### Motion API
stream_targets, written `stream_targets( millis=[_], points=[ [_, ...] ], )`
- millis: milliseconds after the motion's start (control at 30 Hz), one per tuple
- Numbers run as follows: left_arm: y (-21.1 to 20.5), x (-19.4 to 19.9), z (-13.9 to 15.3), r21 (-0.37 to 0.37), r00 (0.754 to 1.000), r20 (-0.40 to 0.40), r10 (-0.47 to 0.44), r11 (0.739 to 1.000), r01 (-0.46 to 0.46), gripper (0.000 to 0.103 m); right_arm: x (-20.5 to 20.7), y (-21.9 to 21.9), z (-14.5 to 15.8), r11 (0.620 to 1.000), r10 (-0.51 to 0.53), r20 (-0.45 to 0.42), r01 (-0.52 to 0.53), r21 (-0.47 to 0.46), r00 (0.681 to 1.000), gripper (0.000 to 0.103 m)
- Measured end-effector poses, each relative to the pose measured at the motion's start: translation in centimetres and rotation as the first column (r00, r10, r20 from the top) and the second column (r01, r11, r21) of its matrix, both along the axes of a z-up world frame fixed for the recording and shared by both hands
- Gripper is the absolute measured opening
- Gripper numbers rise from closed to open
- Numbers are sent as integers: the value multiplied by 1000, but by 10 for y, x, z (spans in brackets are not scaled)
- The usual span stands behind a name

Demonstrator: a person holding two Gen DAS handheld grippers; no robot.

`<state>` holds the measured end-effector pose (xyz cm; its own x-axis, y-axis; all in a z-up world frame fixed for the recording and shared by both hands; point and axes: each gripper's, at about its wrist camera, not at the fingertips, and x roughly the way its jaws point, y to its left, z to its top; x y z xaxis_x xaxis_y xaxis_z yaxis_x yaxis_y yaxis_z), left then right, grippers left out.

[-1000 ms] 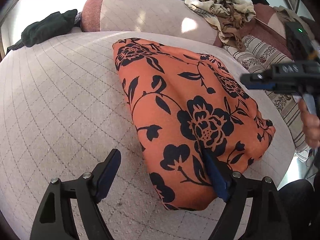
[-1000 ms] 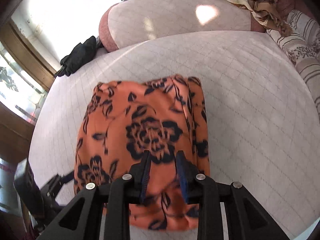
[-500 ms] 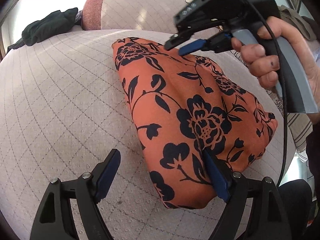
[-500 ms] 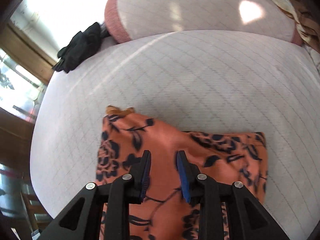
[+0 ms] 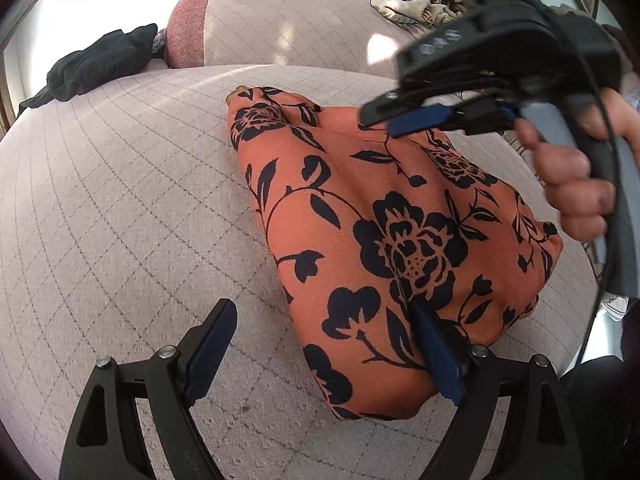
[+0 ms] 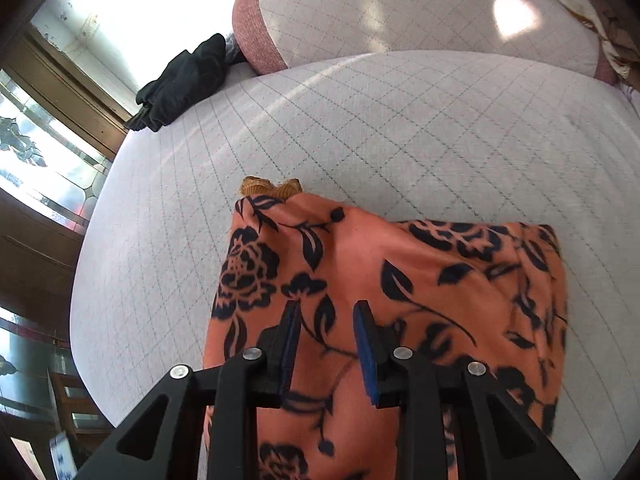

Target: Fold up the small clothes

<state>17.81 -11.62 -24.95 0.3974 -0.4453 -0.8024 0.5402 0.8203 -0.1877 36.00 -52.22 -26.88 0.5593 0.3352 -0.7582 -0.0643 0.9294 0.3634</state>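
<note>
An orange garment with black flowers (image 5: 384,224) lies folded on a pale quilted cushion (image 5: 120,208). My left gripper (image 5: 320,344) is wide open at its near end; the right finger (image 5: 432,352) rests on the cloth, the left finger over the cushion. My right gripper (image 6: 326,340), also seen from the left wrist (image 5: 416,120), hovers over the garment's (image 6: 360,264) far part. Its jaws stand a narrow gap apart with nothing between them. A tan trim (image 6: 270,188) pokes out at the far corner.
A dark garment (image 5: 92,66) lies at the cushion's far left by a window. A backrest cushion (image 5: 288,28) stands behind. A pile of patterned clothes (image 5: 424,0) sits at the far right. The cushion's front edge drops off at the right.
My right gripper has swung from the garment's near right side up and over its far part. The left gripper has stayed put, open.
</note>
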Motion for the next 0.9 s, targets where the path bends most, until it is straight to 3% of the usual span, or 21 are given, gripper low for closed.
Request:
stream_targets(
  millis=[100, 233, 333, 467, 533, 567, 600, 633, 700, 900],
  points=[
    [0, -1, 0, 5, 1000, 13, 2, 1000, -2, 89, -43, -27, 0, 999, -33, 6, 33, -15, 999, 31],
    [-3, -6, 0, 19, 999, 38, 3, 1000, -3, 90, -93, -50, -22, 997, -55, -26, 53, -54, 998, 31],
    [-3, -10, 1, 20, 999, 50, 5, 1000, -6, 91, -113, -54, -40, 998, -55, 21, 56, -37, 998, 32],
    [1, -13, 1, 17, 997, 81, 7, 1000, -9, 91, -123, -59, -35, 997, -77, 33, 76, 12, 997, 33],
    [1, -15, 2, 22, 995, 96, 9, 1000, -11, 91, -130, -66, -31, 994, -92, 65, 88, 60, 994, 36],
    [0, -15, 3, 23, 995, 102, 11, 1000, -13, 91, -132, -70, -28, 991, -111, 100, 102, 84, 989, 45],
    [-1, -15, 5, 25, 994, 108, 12, 1000, -15, 91, -136, -75, -26, 986, -137, 136, 121, 118, 981, 65],
    [-1, -16, 7, 26, 993, 118, 10, 1000, -14, 91, -140, -82, -26, 975, -170, 172, 140, 170, 970, 71],
    [-2, -17, 11, 29, 990, 142, 7, 1000, -11, 91, -148, -99, -29, 950, -233, 207, 177, 257, 950, 74],
    [0, -17, 27, 30, 978, 206, 23, 999, -30, 91, -148, -130, -36, 930, -330, 190, 285, 230, 925, 74]
  ],
)
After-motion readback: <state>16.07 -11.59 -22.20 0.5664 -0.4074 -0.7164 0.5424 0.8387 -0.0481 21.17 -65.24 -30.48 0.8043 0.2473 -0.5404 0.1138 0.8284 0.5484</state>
